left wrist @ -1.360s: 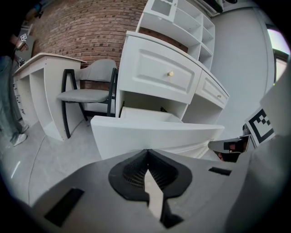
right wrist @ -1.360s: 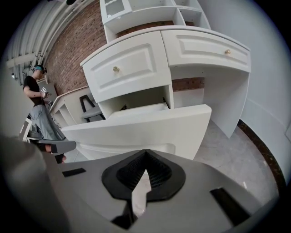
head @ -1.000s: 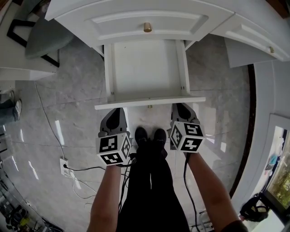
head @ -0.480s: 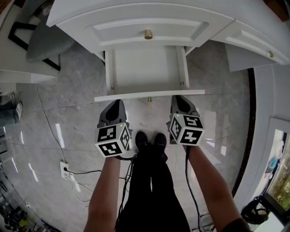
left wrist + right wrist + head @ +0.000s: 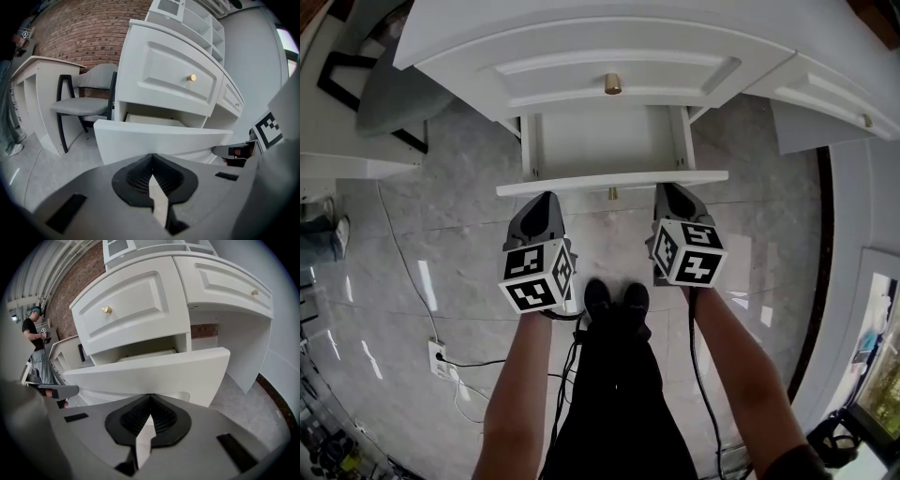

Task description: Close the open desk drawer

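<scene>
- The drawer (image 5: 607,141) is sticking out partway from the desk (image 5: 581,23), right under the top drawer (image 5: 553,70) with the brass knob (image 5: 612,84).
- The left gripper (image 5: 547,199) is sitting clenched and empty, tip right at the left part of the drawer front.
- The right gripper (image 5: 671,189) is doing the same at the right part, jaws pressed together.
- A grey chair (image 5: 389,89) is sitting off to the left on the marble floor (image 5: 441,234).

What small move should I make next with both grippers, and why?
Probably push the left gripper and right gripper forward evenly, jaws shut: their tips sit at the drawer front, either side of its knob, and it stands partly out of the desk.
</scene>
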`<state>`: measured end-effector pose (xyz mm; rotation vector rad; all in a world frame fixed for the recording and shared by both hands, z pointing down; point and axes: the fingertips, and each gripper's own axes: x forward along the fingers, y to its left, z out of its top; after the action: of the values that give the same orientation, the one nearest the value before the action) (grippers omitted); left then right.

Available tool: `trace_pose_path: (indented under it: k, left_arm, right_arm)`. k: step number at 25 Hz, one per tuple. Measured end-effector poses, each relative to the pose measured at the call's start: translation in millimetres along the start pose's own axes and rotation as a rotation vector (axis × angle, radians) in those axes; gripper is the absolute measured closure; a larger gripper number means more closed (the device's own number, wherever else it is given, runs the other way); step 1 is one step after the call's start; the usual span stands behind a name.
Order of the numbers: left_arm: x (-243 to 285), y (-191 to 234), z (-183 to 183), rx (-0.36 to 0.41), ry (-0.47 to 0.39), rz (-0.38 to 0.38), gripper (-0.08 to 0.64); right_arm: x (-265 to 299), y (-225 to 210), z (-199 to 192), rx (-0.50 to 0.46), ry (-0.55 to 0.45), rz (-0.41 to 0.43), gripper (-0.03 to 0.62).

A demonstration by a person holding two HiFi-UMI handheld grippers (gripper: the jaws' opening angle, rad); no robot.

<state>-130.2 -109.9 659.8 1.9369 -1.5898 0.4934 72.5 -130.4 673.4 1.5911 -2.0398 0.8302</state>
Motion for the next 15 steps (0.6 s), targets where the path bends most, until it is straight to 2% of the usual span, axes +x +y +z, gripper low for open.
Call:
trace_pose_path:
  k: [15]
  left_arm:
    - [40.0, 10.2, 35.2, 0.002, -0.017, -0.007, 0.551]
  right_arm:
    - [39.4, -5.9, 36.9, -0.026, -0.026, -0.017, 0.588]
